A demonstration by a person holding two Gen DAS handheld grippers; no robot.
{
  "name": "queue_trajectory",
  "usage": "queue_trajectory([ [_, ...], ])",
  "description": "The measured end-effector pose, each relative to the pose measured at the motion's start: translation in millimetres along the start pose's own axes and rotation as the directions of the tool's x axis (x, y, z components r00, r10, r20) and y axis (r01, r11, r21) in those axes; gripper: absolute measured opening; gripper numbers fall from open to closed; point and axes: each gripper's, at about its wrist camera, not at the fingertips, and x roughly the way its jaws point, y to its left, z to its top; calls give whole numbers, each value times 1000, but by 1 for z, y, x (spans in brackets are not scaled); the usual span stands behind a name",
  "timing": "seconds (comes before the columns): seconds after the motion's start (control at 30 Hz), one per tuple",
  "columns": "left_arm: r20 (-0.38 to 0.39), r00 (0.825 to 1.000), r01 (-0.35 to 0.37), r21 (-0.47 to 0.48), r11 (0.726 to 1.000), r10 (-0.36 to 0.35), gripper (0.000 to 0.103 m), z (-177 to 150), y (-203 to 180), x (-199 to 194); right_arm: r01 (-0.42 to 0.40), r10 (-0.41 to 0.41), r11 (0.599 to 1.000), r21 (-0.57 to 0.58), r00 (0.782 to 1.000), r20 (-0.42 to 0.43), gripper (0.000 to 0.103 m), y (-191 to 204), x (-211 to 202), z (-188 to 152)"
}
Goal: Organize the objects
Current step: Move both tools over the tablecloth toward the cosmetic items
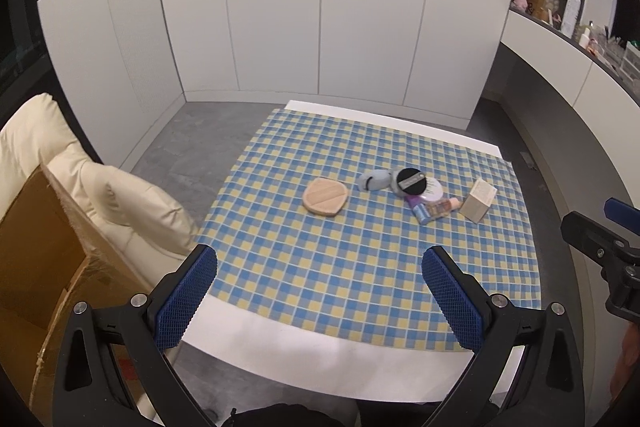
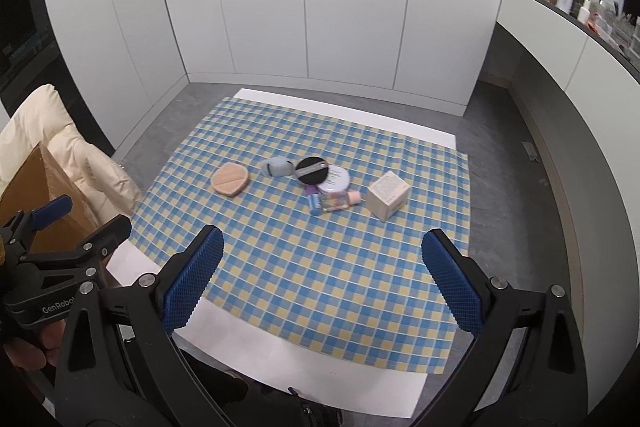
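Left gripper point(image 1: 320, 287): blue-padded jaws spread wide, holding nothing, held above the near table edge. Right gripper point(image 2: 322, 267): likewise wide apart and empty.

On the blue-and-yellow checked cloth point(image 2: 320, 267), mid-table: peach rounded makeup sponge point(image 2: 230, 179), lying apart to the left; grey-blue soft case point(image 2: 275, 166); black round puff point(image 2: 312, 170) resting on a white round compact point(image 2: 339, 179); small clear bottle point(image 2: 340, 200), purple and blue tubes, possibly lip balms point(image 2: 313, 201); beige cardboard cube box point(image 2: 387, 195).

Left: cream cushioned chair point(image 1: 100, 195), brown carton point(image 1: 44, 255).
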Motion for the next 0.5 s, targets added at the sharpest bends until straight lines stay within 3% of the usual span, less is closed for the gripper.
queue_trajectory([
  [0.5, -2, 999, 42, 40, 998, -42, 102, 3, -32, 5, 23, -22, 999, 44, 999, -26, 101, -35, -4, -11],
])
